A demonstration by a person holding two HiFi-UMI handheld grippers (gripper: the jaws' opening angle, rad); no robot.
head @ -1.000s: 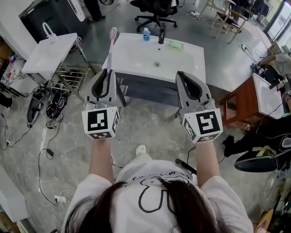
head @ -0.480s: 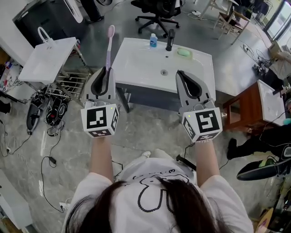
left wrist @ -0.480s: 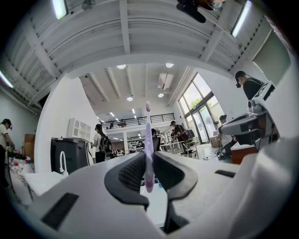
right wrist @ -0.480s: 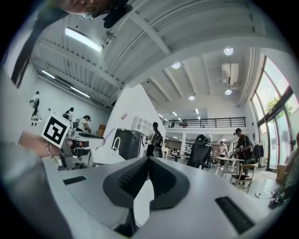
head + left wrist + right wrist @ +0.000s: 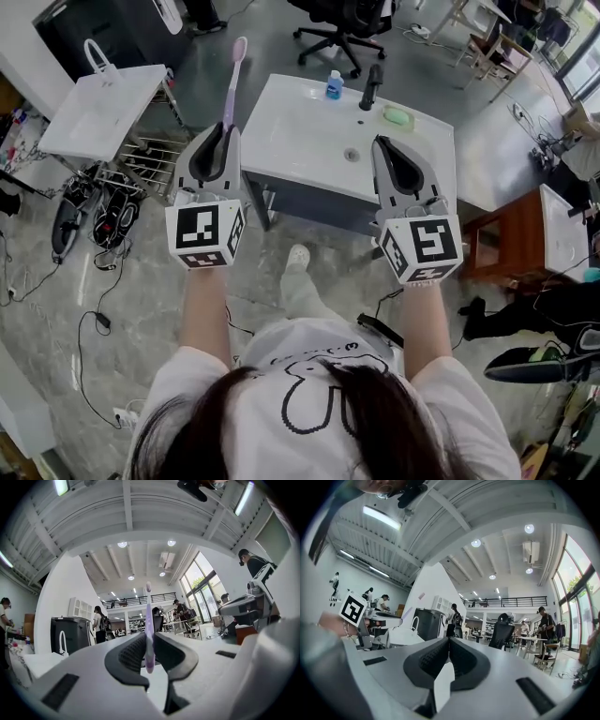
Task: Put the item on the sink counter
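Toothbrush point(image 5: 232, 84) stands upright, pinched in my left gripper point(image 5: 223, 133); my right gripper point(image 5: 383, 143) is closed and empty, near the sink counter point(image 5: 300, 131).

I saw the toothbrush point(image 5: 232, 86), a slim one with a pale pink-lilac handle, clamped near its lower end between the jaws of my left gripper point(image 5: 226, 131). It stood straight out past the jaw tips, in line with them, bristle end farthest from me. In the head view it hung off the near left corner of the sink counter point(image 5: 300, 122) without touching it. The sink counter was a white rectangular top on a dark grey base, set at a slight angle ahead of me.
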